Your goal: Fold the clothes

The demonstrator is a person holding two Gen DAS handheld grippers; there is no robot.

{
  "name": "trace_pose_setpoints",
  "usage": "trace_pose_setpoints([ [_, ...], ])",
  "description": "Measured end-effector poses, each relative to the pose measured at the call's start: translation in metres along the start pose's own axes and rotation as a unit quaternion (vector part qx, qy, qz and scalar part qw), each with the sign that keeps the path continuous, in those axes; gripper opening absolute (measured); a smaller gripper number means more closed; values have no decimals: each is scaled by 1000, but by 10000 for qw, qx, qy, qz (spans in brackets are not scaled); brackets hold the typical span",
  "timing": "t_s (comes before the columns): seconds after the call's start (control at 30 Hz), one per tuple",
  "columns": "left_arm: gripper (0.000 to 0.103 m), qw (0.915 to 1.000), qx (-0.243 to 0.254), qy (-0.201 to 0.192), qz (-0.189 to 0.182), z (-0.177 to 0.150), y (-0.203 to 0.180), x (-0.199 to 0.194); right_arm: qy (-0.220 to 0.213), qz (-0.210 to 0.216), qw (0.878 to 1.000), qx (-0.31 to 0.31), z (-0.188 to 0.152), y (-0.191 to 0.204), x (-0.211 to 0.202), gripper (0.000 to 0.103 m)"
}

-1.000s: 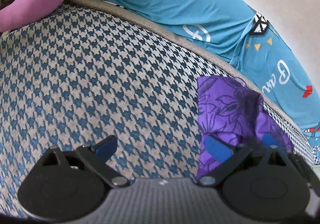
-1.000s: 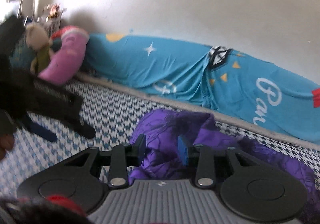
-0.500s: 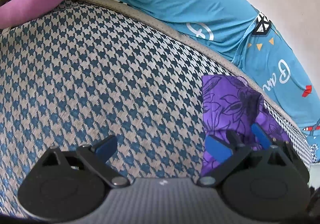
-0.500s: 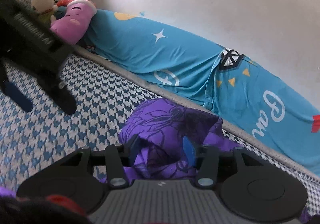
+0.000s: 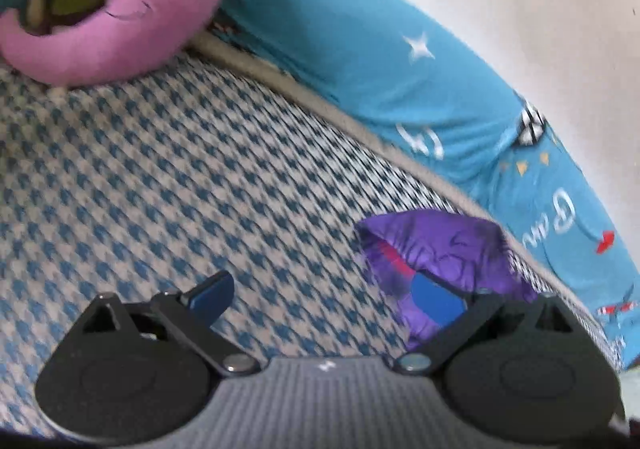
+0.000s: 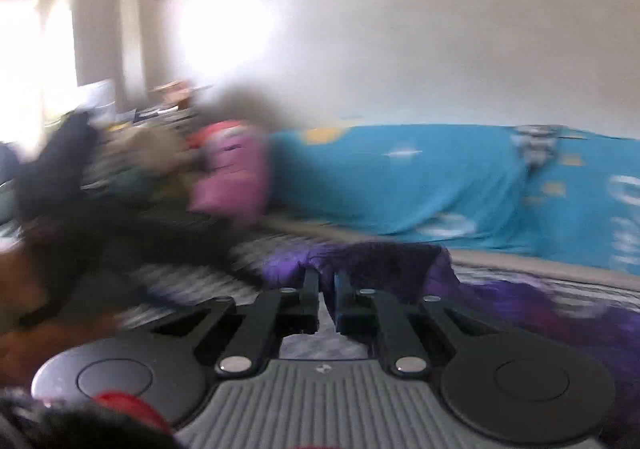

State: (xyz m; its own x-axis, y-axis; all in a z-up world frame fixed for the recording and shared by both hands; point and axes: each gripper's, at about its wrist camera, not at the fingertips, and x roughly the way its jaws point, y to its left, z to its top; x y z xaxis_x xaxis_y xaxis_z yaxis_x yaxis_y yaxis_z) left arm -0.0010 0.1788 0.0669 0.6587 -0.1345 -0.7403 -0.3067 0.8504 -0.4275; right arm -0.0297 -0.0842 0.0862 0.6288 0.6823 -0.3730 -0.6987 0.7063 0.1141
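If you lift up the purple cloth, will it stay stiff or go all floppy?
Probably floppy: the purple cloth lies crumpled in soft folds on the checked bed cover. It looks thin, so likely light. With the right gripper nearly shut at its edge, the rest would probably dangle.

Right hand-held gripper (image 6: 327,289) pinched closed on purple garment (image 6: 384,269), lifted; view swung.
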Motion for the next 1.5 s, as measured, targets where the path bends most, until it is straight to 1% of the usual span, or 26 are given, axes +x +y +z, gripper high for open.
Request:
trace_pose_setpoints([
  [0.07,101,9999,-10,-74,128,5,8,-3,323,158,9991,-234,-5,10,2,13],
  [0.13,101,9999,-29,-29,145,7,16,-3,496,129,9981,-351,-10,14,2,18],
  [0.17,101,9999,-43,21,127,7,20,-3,583,115,9974,-409,-12,15,2,18],
  [0.23,101,9998,-27,117,131,7,26,-1,677,106,9971,-325,-14,12,1,18],
  [0.37,101,9996,-25,280,77,3,34,1,597,-132,9980,-131,-12,1,-7,18],
  [0.53,101,9976,-211,629,-175,-4,39,10,448,-501,9977,125,-5,-6,-22,20],
  [0.63,101,9955,-338,824,-329,-7,40,15,346,-737,9966,142,1,-3,-36,25],
  [0.67,101,9947,-370,878,-392,-8,38,16,301,-803,9962,120,3,-1,-41,28],
  [0.7,101,9939,-394,922,-454,-9,37,17,252,-819,9963,120,4,1,-45,31],
  [0.83,101,9918,-432,1056,-583,-14,28,24,164,-796,9965,185,3,6,-65,34],
  [0.93,101,9892,-508,1152,-744,-16,23,33,223,-865,9960,83,-1,9,-73,35],
  [1.03,101,9855,-693,1228,-948,-18,18,40,270,-915,9954,15,-5,9,-76,35],
  [1.17,100,9807,-967,1200,-1205,-17,13,50,390,-969,9944,141,-12,-1,-78,35],
  [1.3,92,9784,-1194,1165,-1217,-17,13,61,509,-1085,9927,97,-19,-6,-80,35],
  [1.37,90,9792,-1251,1117,-1146,-17,12,67,553,-1077,9926,97,-22,-10,-83,35],
  [1.4,88,9800,-1265,1080,-1096,-16,12,69,572,-1090,9924,89,-23,-11,-84,35],
  [1.5,74,9795,-1408,1008,-1033,-17,14,77,618,-1149,9914,88,-25,-16,-88,36],
])
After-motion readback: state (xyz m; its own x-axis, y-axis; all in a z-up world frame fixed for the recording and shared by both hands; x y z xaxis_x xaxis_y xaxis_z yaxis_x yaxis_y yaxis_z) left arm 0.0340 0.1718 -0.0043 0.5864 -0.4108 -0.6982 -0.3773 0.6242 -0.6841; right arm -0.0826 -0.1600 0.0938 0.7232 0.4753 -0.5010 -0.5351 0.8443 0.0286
